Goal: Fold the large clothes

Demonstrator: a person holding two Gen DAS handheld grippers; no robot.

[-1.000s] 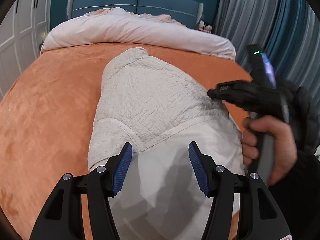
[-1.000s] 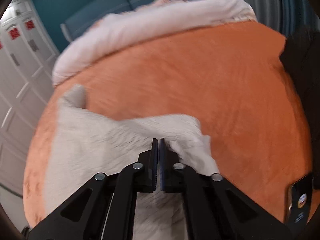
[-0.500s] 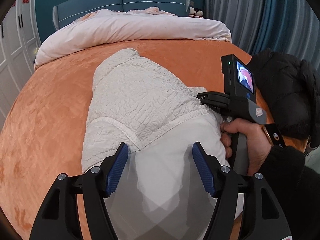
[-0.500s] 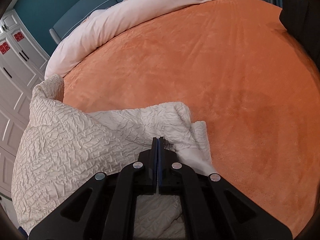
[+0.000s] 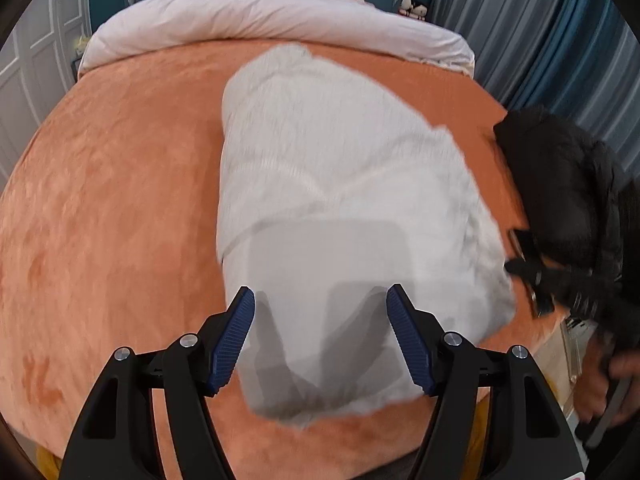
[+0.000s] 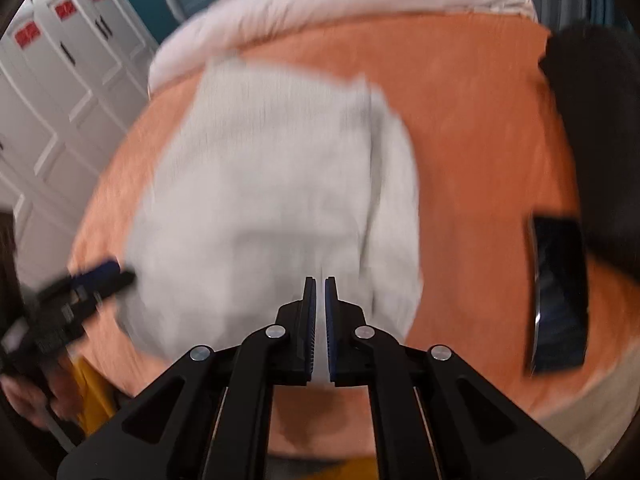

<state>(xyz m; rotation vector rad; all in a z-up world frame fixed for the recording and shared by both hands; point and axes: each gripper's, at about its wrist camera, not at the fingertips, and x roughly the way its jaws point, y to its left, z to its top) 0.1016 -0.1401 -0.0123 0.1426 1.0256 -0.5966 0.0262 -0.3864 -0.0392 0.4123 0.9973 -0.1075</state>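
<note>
A white crinkled garment point(image 5: 340, 200) lies folded in a long bundle on the orange bedspread point(image 5: 112, 208). It also shows, blurred, in the right wrist view point(image 6: 260, 200). My left gripper point(image 5: 320, 340) is open and empty, held above the garment's near end. My right gripper point(image 6: 319, 312) has its jaws nearly closed with a thin gap, nothing between them, above the garment's near edge. The right gripper appears at the right of the left wrist view point(image 5: 560, 280), and the left gripper at the left of the right wrist view point(image 6: 80, 284).
A rolled white duvet point(image 5: 272, 16) lies along the head of the bed. A black jacket point(image 5: 568, 184) sits at the right bed edge, with a dark phone point(image 6: 558, 292) beside it. White wardrobe doors point(image 6: 48, 92) stand to the left, grey-blue curtains point(image 5: 540, 32) to the right.
My right gripper let go of the garment's side and pulled back and up toward the bed's near edge. My left gripper also lifted back. Both views are motion-blurred now.
</note>
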